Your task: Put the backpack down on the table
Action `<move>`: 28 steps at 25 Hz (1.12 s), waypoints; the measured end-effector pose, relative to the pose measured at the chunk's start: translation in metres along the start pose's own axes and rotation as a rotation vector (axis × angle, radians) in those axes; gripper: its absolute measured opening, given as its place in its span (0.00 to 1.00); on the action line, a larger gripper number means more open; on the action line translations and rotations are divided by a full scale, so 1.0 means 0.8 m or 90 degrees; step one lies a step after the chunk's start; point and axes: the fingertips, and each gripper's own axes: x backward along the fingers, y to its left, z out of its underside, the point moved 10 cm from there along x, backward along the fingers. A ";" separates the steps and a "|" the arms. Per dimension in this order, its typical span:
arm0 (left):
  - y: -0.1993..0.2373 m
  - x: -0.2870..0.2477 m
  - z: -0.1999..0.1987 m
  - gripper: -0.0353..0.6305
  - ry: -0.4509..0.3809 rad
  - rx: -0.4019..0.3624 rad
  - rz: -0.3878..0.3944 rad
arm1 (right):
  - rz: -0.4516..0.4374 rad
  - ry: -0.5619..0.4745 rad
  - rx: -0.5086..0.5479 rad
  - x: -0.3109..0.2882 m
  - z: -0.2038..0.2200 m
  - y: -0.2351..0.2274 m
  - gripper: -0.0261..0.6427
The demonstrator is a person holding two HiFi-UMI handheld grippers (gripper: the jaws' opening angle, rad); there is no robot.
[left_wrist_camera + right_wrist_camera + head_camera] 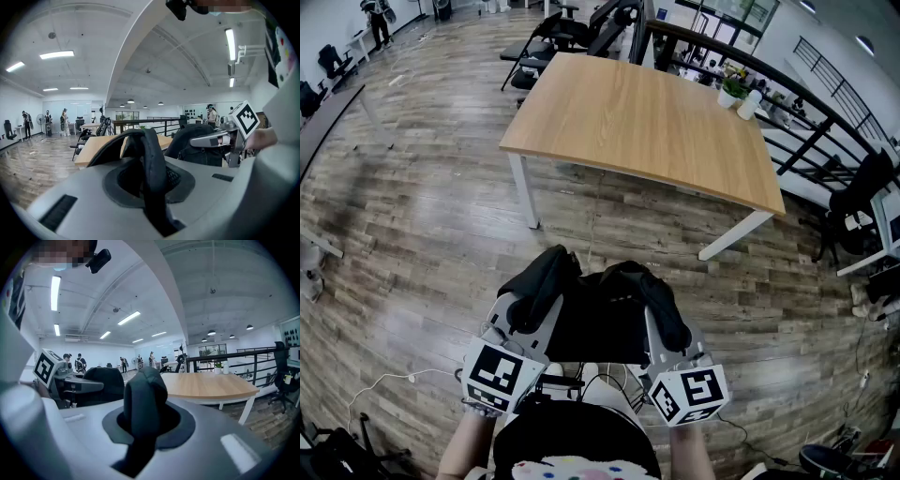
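Left gripper (532, 309): I am clamping its jaws on the backpack's left strap (151, 159).
Right gripper (667, 323): I am pinching the right strap (143, 401) the same way.
Backpack (598, 323): black, hanging between both grippers over the wood floor (422, 234), not yet at the table.
Table (647, 122): standing ahead of me, with a potted plant (732, 89) sitting at its far right corner.

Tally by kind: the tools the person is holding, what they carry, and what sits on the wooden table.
Grippers: 2 (left gripper, right gripper)
Backpack: 1
Potted plant: 1
White bottle: 1
Total: 5
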 end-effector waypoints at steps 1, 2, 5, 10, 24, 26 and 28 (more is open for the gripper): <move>0.001 -0.001 0.000 0.12 0.000 0.000 0.000 | 0.000 0.000 -0.001 -0.001 0.000 -0.001 0.12; 0.001 -0.002 -0.001 0.12 0.000 0.000 0.000 | 0.001 0.000 -0.002 -0.002 0.000 -0.001 0.12; 0.002 -0.003 0.001 0.12 -0.001 0.001 -0.001 | 0.002 -0.001 -0.004 -0.003 0.001 -0.001 0.12; 0.003 -0.004 -0.004 0.12 -0.005 0.007 -0.002 | -0.004 -0.004 -0.006 -0.003 -0.002 -0.004 0.12; -0.039 -0.023 -0.010 0.12 -0.025 0.001 -0.047 | -0.037 -0.025 0.002 0.005 -0.004 -0.049 0.13; -0.051 -0.026 -0.007 0.12 -0.024 0.002 -0.053 | -0.042 -0.025 0.006 0.013 -0.001 -0.058 0.13; -0.062 -0.030 -0.007 0.12 -0.029 0.006 -0.061 | -0.047 -0.022 0.011 0.017 -0.002 -0.068 0.13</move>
